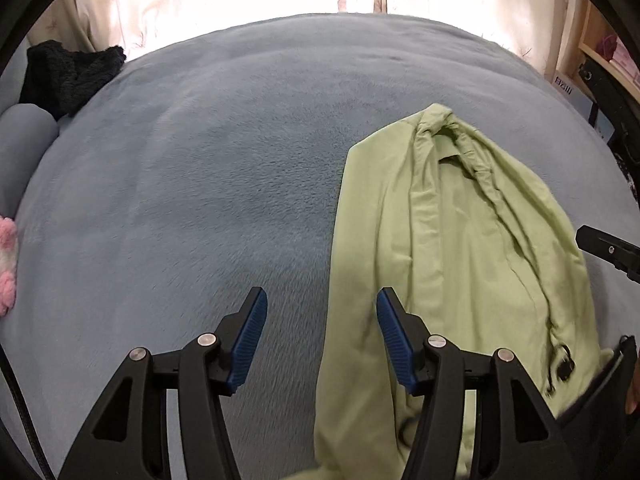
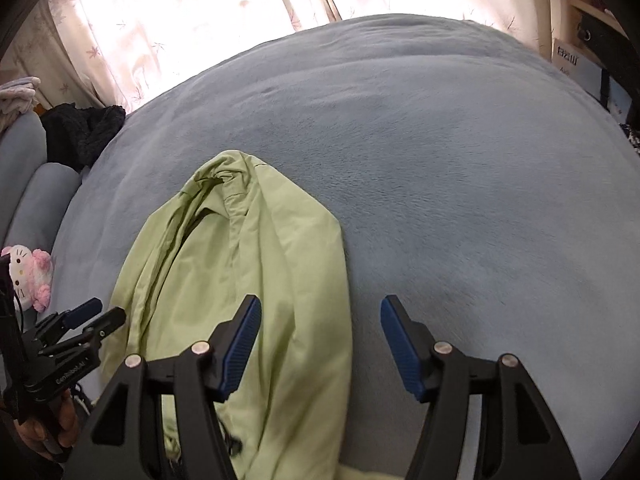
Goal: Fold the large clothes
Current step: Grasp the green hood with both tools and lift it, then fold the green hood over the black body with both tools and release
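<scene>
- nearest the left wrist camera, the left hand-held gripper (image 1: 322, 300) has its blue-padded fingers spread apart, nothing pinched between them; the left pad is over bare blanket, the right pad over the edge of the garment.
- light green garment (image 1: 452, 248) lies on the bed, folded lengthwise into a long narrow shape, its collar end pointing away toward the curtains and its near end running down out of view beneath the grippers.
- a dark drawstring (image 1: 562, 360) trails off the garment's right side in the left wrist view.
- right hand-held gripper (image 2: 320, 308) is likewise spread, empty; its left pad hangs over the garment's right half, its right pad over bare blanket.
- grey-blue plush blanket (image 2: 460, 180) covers the bed and is bare around the garment.
- at the bed's far left corner sits a black knitted heap (image 1: 68, 72), well apart from the garment.
- pink and white plush toy (image 2: 30, 276) rests at the left edge beside a grey-blue pillow (image 2: 44, 200).
- pale floral curtains (image 2: 180, 20) hang behind the bed, brightly backlit.
</scene>
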The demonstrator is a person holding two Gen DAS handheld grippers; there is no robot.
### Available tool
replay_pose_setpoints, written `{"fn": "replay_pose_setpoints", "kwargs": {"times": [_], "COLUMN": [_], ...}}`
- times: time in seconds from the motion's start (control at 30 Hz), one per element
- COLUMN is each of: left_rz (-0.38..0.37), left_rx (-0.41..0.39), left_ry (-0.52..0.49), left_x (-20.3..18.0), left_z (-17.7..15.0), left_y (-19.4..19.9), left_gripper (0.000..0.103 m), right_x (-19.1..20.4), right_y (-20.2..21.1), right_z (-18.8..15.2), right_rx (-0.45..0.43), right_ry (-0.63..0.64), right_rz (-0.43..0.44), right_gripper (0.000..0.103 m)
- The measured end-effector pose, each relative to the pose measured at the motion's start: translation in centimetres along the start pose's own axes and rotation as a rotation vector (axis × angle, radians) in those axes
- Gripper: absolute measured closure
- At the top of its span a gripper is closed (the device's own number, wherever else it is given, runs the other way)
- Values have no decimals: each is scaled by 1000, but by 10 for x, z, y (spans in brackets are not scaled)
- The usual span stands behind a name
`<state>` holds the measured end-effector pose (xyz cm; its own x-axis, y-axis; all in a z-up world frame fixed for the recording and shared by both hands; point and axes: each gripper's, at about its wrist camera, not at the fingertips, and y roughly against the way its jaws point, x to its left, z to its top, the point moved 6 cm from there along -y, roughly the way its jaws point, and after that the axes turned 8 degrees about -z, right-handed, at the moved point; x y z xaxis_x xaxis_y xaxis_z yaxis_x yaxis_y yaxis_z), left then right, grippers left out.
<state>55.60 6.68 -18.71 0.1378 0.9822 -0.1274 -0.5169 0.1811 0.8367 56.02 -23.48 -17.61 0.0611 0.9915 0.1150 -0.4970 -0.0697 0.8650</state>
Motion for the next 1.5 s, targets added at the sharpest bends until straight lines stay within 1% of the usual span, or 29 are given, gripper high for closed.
{"fn": "replay_pose_setpoints", "kwargs": {"times": [0.1, 0.13, 0.17, 0.23, 0.4, 0.43, 0.47, 0.5, 0.53, 0.57, 0.6, 0.63, 0.7, 0.8, 0.83, 0.97, 1.1, 1.23, 1.33, 1.43, 1.5], "left_rz": [10, 8, 8, 12, -37, -50, -84, -125, -149, -110, -84, -46, -20, -6, -6, -19, -46, -70, -92, -125, -126], "left_rx": [21, 28, 33, 19, 24, 22, 20, 26, 36, 27, 17, -3, -33, -86, -96, -156, -189, -191, -183, -168, -153], "left_ry": [12, 14, 18, 23, 64, 72, 73, 70, 65, 38, 13, -23, -21, -12, -14, -31, 5, 41, 62, 81, 75], "left_x": [4, 5, 7, 10, 14, 14, 10, 6, 1, -4, -8, -13, -14, -10, -9, -5, 6, 14, 19, 19, 19], "left_z": [5, 5, 7, 10, 15, 15, 15, 14, 13, 13, 13, 12, 11, 12, 12, 2, -20, -49, -72, -98, -115], "left_y": [-18, -21, -27, -30, -38, -38, -38, -38, -38, -36, -35, -30, -18, 13, 22, 81, 132, 167, 187, 203, 209], "left_gripper": [47, 46, 42, 37, 37, 45, 69, 85, 101, 101, 102, 103, 103, 103, 103, 103, 103, 103, 103, 103, 103], "right_x": [4, 5, 7, 7, 3, 3, 4, 5, 6, 8, 11, 13, 14, 9, 6, 4, 8, 16, 16, 11, 6], "right_y": [-20, -24, -30, -37, -47, -49, -50, -49, -49, -48, -46, -40, -27, -2, 12, 62, 117, 159, 181, 191, 197], "right_z": [3, 2, 2, 1, 5, 7, 7, 8, 8, 8, 7, 7, 8, 10, 10, 3, -16, -43, -68, -86, -100], "right_rx": [32, 39, 49, 46, 46, 51, 54, 52, 54, 59, 62, 48, 8, -37, -55, -130, -193, -221, -228, -217, -216], "right_ry": [7, 8, 11, -2, -37, -44, -48, -51, -47, -44, -36, -19, 10, 11, 7, 17, 61, 106, 132, 138, 137], "right_rz": [-3, 2, 5, 1, 43, 47, 47, 49, 55, 61, 69, 57, 34, 48, 62, 126, 173, 189, 186, 186, 187], "right_gripper": [41, 41, 41, 41, 41, 41, 46, 54, 74, 87, 92, 97, 98, 99, 99, 99, 99, 99, 99, 99, 99]}}
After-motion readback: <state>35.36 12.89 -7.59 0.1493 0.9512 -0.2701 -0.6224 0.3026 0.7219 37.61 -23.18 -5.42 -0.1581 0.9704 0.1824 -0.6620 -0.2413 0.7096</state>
